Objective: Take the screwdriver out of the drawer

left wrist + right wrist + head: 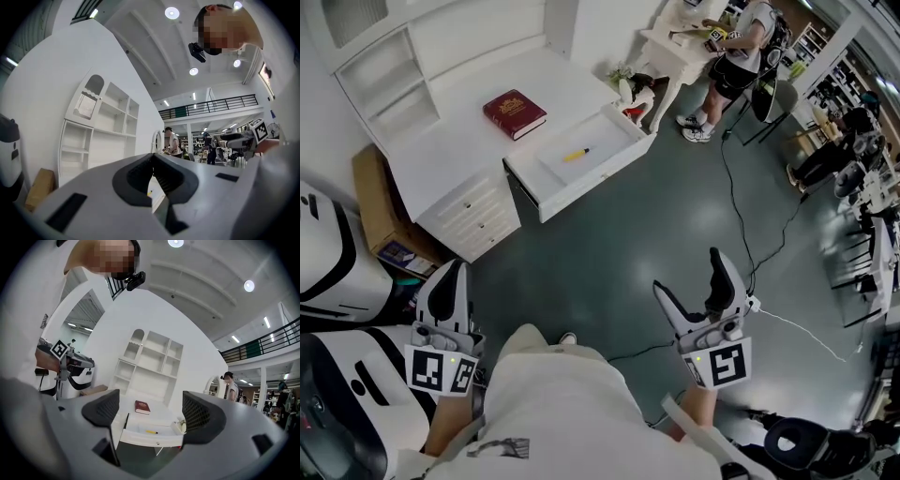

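A yellow screwdriver (pixel 576 155) lies inside the open white drawer (pixel 581 183) that is pulled out from the white desk (pixel 459 141). Both grippers hang low over the grey floor, well short of the drawer. My left gripper (pixel 450 277) is at the lower left, and in the left gripper view (pixel 153 159) its dark pads meet with nothing between them. My right gripper (pixel 692 275) is at the lower right with its jaws spread wide and empty. In the right gripper view (pixel 151 412) the screwdriver (pixel 151 431) and drawer (pixel 150 440) show far off between the jaws.
A red book (pixel 514 113) lies on the desk, and a white shelf unit (pixel 389 80) stands behind it. A cardboard box (pixel 380 202) and a white machine (pixel 328 267) are at the left. A person (pixel 739 56) stands beyond the drawer. Cables (pixel 769 234) run across the floor.
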Tool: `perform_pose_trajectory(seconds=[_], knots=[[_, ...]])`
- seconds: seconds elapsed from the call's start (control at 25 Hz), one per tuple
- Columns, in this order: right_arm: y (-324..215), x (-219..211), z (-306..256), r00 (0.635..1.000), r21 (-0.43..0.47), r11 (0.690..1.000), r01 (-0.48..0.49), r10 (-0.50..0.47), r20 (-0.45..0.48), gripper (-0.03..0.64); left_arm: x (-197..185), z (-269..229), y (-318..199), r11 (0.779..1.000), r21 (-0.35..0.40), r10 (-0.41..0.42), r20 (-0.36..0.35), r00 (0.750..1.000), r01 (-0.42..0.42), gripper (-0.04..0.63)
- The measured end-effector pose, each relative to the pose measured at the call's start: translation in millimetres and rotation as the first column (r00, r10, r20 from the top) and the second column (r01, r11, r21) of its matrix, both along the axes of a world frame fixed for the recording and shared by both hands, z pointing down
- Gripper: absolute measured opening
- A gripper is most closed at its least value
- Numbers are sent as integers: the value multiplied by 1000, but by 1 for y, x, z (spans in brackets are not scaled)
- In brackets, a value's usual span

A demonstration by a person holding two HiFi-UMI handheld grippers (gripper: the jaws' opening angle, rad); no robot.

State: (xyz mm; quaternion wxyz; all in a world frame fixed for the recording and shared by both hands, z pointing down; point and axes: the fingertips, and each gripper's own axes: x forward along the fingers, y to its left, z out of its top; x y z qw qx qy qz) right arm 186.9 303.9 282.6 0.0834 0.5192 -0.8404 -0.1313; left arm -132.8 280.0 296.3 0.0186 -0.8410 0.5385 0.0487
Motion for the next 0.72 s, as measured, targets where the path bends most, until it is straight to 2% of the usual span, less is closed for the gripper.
perform_pose_trajectory(seconds=[0.2, 0.44, 0.72], knots=[[-4, 14, 11, 1000, -14, 1000, 3, -3, 20, 411, 14, 5, 2, 1000, -21, 0, 13, 1000, 0, 17], [-22, 8, 22, 1000, -42, 999, 27, -26, 17, 411, 20, 9, -11, 999, -35, 2, 16, 1000, -1, 17], [-73, -4, 39, 999, -84, 995, 46, -46, 2, 411, 22, 34, -67, 996, -93, 15, 1, 1000, -15, 17]])
